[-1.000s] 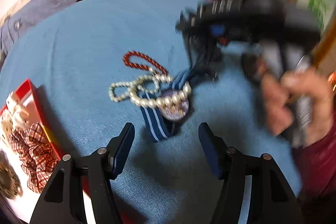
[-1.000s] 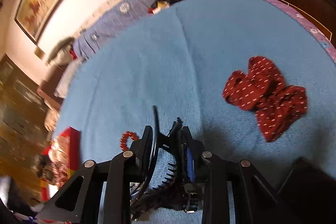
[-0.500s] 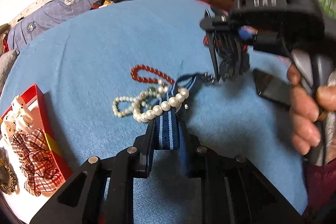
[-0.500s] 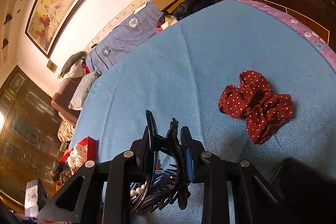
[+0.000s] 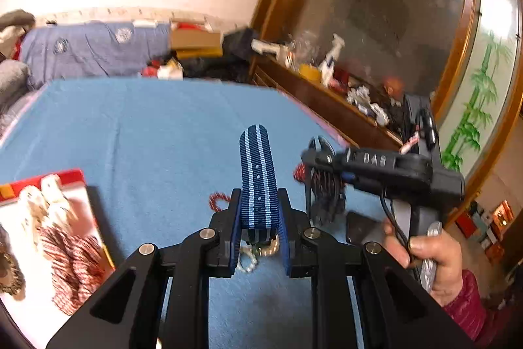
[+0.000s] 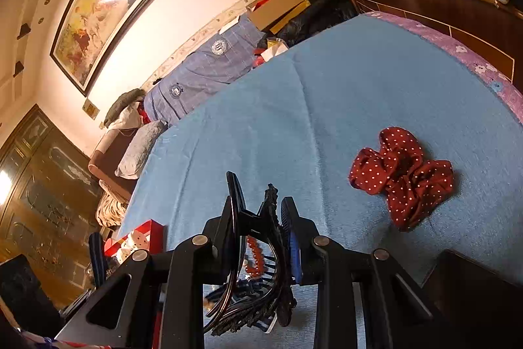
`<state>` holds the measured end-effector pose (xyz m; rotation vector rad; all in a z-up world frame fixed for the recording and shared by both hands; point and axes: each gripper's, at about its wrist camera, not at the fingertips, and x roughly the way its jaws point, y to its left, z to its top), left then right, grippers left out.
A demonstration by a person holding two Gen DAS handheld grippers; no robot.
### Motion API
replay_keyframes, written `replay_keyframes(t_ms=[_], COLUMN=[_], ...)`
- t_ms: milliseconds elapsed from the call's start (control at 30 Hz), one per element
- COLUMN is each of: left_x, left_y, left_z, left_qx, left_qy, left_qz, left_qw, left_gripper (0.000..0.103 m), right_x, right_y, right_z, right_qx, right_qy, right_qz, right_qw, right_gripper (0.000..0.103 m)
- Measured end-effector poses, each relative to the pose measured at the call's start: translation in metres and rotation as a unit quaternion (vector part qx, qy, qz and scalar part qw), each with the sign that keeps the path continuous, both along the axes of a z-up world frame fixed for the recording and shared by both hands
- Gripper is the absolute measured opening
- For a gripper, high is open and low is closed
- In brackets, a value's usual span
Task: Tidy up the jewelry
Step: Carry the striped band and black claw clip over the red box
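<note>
two grippers are over the blue bedspread (image 5: pixel 137 133), each pinching something. the left gripper (image 5: pixel 258 237) has just been closing, and its pads now press on a navy strap with pale blue stripes (image 5: pixel 258 179), which stands up from between the fingers; a string of pearls (image 5: pixel 248 260) hangs below the jaws, just above the cloth. the right gripper (image 6: pixel 261 237) is pressed together on a black hair claw clip (image 6: pixel 261 283), whose teeth fan out below the fingers. from the left wrist view the right gripper (image 5: pixel 322 182) sits to the right, held by a hand (image 5: pixel 431 260) in a red sleeve, and it hides part of the bed edge.

a red bead bracelet (image 5: pixel 217 200) lies on the bedspread just beside the left finger, partly hidden. a red-rimmed tray (image 5: pixel 49 177) at the left holds a red checked scrunchie (image 5: pixel 70 260) and small white pieces. a dark red dotted scrunchie (image 6: pixel 402 175) lies well apart on the bedspread to the right. a cluttered wooden shelf (image 5: pixel 330 97) runs along the far side.
</note>
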<state>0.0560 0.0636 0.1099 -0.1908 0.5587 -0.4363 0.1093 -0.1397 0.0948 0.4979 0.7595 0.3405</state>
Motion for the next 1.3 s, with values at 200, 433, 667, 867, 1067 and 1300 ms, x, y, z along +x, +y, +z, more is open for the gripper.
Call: replay_keyframes(t_ms=[200,433,667,867,1067,1300], left_x=[-0.025,-0.019,-0.024,-0.019,-0.015,-0.019], left_y=[0.014,0.013,0.015,0.010,0.006,0.008], left_z=[0.029,0.029,0.028,0.024,0.020,0.023], left_qx=[-0.017,-0.014,0.003,0.028,0.059,0.071], left_qy=[-0.084,-0.080,-0.092,-0.086,-0.084,-0.100], left_qz=[0.022,0.031,0.056,0.076,0.113,0.141], left_qw=[0.9960,0.9962,0.9942,0.9929,0.9883,0.9823], left_gripper=[0.018,0.018,0.018,0.018,0.018,0.018], right_x=[-0.007,-0.011,-0.018,-0.027,-0.036,-0.040], right_y=[0.008,0.016,0.024,0.038,0.048,0.055], right_z=[0.007,0.009,0.013,0.019,0.024,0.026], right_qx=[0.001,0.002,-0.002,-0.016,-0.033,-0.044], right_qy=[-0.022,-0.030,-0.046,-0.063,-0.082,-0.091], right_qz=[0.011,0.022,0.037,0.052,0.062,0.071], right_qw=[1.000,0.999,0.998,0.997,0.994,0.992], right_gripper=[0.029,0.029,0.029,0.029,0.030,0.030])
